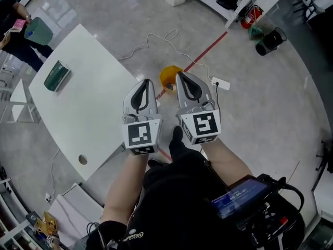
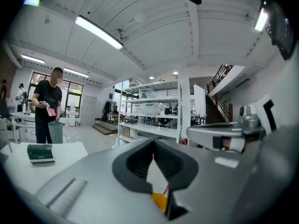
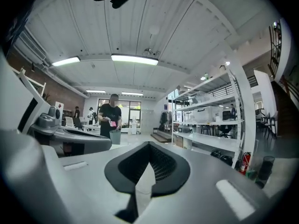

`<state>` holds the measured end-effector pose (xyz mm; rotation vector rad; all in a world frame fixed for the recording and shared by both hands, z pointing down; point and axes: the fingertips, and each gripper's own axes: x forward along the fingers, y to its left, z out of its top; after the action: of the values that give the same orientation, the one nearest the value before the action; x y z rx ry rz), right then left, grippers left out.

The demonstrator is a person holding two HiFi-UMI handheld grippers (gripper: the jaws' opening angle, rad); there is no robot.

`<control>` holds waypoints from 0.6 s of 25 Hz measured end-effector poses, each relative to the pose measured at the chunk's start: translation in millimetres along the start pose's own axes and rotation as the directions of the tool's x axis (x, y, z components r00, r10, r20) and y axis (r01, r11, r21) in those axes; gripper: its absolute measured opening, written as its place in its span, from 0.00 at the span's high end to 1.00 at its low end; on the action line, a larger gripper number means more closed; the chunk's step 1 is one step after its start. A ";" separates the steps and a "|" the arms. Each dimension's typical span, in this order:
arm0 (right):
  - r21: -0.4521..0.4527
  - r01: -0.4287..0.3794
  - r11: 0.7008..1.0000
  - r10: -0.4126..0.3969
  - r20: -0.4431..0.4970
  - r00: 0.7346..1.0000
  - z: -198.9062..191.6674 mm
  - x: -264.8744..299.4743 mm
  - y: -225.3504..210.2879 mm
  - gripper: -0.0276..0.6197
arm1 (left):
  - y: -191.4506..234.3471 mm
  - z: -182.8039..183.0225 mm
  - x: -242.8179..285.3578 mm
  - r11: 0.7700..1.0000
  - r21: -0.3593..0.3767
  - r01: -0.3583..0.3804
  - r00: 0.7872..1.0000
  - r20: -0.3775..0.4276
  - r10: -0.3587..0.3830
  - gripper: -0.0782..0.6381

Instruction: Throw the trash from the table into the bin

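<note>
Green packet [image 1: 57, 75], the one likely piece of trash in sight, lies flat on the white bench [image 1: 99, 113], close to its far edge and toward the far left corner. Grey-green bin [image 1: 39, 31] stands on the floor just off that same edge, beside a person in black [image 1: 13, 14] who holds something pink. So the packet is on the bench, not in the bin. Left gripper [image 1: 146, 83] and right gripper [image 1: 180, 77] hang side by side by the bench's right-hand corner, well apart from the packet, pointing about level. Both pairs of jaws are clenched tip to tip, with nothing in them. Judgement: to fetch the packet well, the jaws should part before they arrive, come in low along the bench top and bite across the packet's narrow side. It looks flat and light, so a shallow bite could slip. One gripper should do, and the drop needs care for the person at the bin. Only the head view gives the bench's outline, a round port [image 1: 82, 160] near the near edge, and a yellow thing [image 1: 170, 77] on the floor past the jaw tips, which I cannot identify. The left gripper view shows packet and bin from the side, bin upright. In the right gripper view the left gripper's body hides the packet.
</note>
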<state>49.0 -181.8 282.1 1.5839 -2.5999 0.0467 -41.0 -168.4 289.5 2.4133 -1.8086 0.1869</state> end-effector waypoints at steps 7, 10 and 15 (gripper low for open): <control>-0.022 -0.009 1.000 0.010 0.035 0.999 14.2 -18.4 31.4 0.96 | 0.5 12.1 -28.6 0.999 -0.033 0.025 0.999 0.040 -0.023 0.88; -0.023 -0.012 1.000 0.012 0.038 0.999 16.6 -22.1 39.9 0.96 | 4.5 14.3 -35.9 0.999 -0.023 0.021 0.999 0.046 -0.020 0.88; -0.027 -0.030 0.999 0.031 0.055 0.998 34.5 -40.3 49.5 0.96 | -0.9 30.6 -55.6 1.000 -0.015 0.007 0.999 0.054 -0.006 0.88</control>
<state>21.1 -126.1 245.0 1.5589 -2.6551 -0.0291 -54.8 -120.8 249.9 2.4368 -1.8174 0.1082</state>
